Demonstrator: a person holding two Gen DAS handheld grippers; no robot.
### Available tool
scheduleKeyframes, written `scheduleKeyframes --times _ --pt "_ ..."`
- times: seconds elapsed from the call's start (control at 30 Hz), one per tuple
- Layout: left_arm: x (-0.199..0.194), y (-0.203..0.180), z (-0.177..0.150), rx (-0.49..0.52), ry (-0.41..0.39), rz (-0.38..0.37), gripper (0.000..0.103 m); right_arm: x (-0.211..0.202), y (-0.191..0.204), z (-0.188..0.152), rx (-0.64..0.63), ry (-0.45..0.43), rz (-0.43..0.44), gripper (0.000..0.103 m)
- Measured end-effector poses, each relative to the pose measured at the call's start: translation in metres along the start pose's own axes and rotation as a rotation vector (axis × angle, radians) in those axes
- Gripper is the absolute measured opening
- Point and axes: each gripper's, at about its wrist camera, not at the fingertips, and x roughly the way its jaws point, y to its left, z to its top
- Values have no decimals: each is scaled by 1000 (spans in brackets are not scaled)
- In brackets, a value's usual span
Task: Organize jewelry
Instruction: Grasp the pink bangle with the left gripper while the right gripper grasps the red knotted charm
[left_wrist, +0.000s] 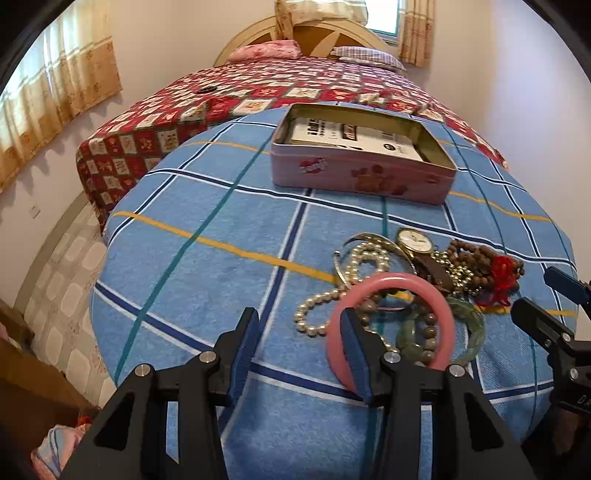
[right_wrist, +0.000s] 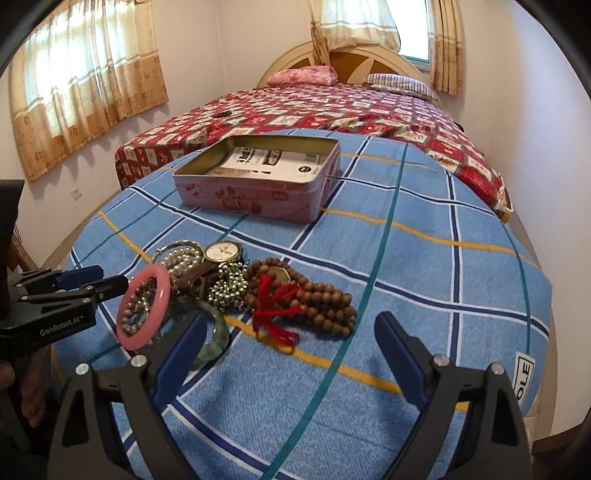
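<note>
A pile of jewelry lies on the blue plaid cloth: a pink bangle, a white pearl necklace, a green jade bangle, a gold watch and brown wooden beads with a red tassel. My left gripper is open; its right finger is hooked through the pink bangle, which hangs tilted on it. My right gripper is open and empty just in front of the wooden beads. An open pink tin box stands farther back, also in the right wrist view.
A bed with a red patterned quilt lies beyond the cloth. Curtains hang on the left wall. The cloth's edge drops off at left and right. A booklet lies inside the tin.
</note>
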Motion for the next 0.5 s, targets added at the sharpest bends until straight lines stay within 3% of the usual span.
scheduleKeyframes --times 0.4,0.43,0.47,0.5 --pt "15 -3 0 15 29 -32 47 1 0 1 -4 -2 -4 94" --pt "15 -2 0 12 23 -45 43 2 0 1 -1 -2 -3 94" --pt "15 -2 0 14 22 -70 29 2 -2 1 5 -3 -2 94" --pt "15 -2 0 15 18 -98 21 2 -3 1 9 -2 0 94"
